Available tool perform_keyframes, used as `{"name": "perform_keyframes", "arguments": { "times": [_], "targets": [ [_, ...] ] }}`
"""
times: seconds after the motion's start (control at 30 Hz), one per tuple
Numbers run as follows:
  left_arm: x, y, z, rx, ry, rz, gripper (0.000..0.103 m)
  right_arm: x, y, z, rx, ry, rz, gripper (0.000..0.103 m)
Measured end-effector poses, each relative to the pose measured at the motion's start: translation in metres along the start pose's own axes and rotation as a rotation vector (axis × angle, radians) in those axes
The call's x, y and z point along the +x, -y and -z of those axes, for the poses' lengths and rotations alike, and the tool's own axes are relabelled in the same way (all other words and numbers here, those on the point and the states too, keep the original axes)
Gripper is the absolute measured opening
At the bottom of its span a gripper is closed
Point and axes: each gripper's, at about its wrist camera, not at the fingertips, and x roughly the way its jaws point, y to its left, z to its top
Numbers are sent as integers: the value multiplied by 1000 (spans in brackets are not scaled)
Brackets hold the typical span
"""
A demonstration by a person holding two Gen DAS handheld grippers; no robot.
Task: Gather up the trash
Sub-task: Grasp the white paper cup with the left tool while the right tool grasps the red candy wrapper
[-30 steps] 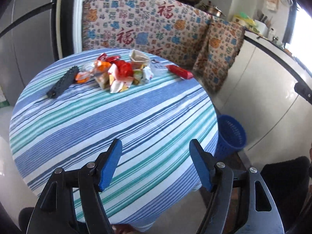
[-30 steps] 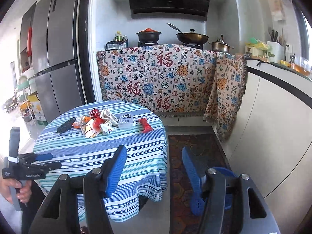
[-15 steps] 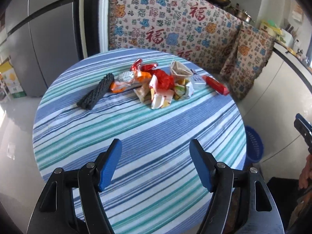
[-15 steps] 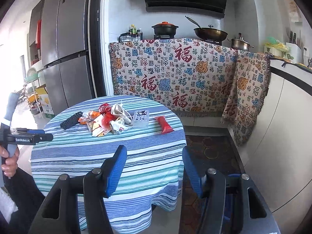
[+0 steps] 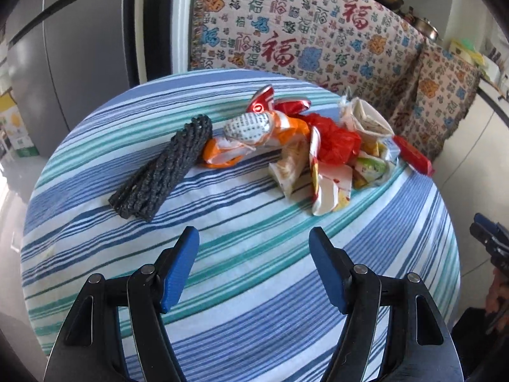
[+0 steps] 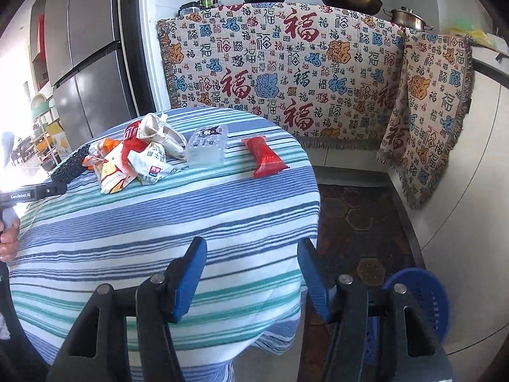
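- Where the wrappers lie heaped on the round desk (image 5: 222, 286), they cover one another, so I cannot count them all.
- From the left wrist view, the clear plastic pack (image 6: 206, 146) is hidden behind the trash pile (image 5: 305, 146), and the red wrapper (image 5: 413, 156) shows only as a thin strip at the desk's far edge.
- Only part of the blue bin (image 6: 420, 299) shows, on the floor behind the right hand-held gripper (image 6: 251, 277).
- One hand (image 6: 8, 242) is cut off at the picture's edge.
- Stripes of blue, green and white run across the soft cloth on the desk.
- Most of the trash is crinkly, shiny plastic and folded paper, in red, orange and white.
- One black bumpy roll (image 5: 165, 172) touches the pile's left end.
- One flat red wrapper lies alone, near the clear pack.
- Two hand-held grippers show; each has two blue pads.
- On the left hand-held gripper (image 5: 254, 264) the jaws stand apart over bare cloth, holding nothing.
- Jaws on the right one also stand apart and empty, at the desk's near edge.
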Motion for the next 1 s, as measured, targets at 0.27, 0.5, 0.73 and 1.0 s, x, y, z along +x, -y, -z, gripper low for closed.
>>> {"name": "perform_keyframes", "arguments": {
  "times": [0.27, 0.5, 0.73, 1.0],
  "targets": [
    [13, 38, -11, 136, 4, 31, 73, 49, 20, -64, 17, -16, -21, 60],
    [22, 41, -7, 123, -27, 71, 73, 116, 17, -100, -64, -142, -39, 59],
    [30, 43, 0, 111, -56, 81, 73, 170, 21, -102, -66, -240, -54, 26],
    [46, 56, -9, 101, -45, 96, 72, 135, -9, -64, 36, -159, 13, 21]
  ]
}}
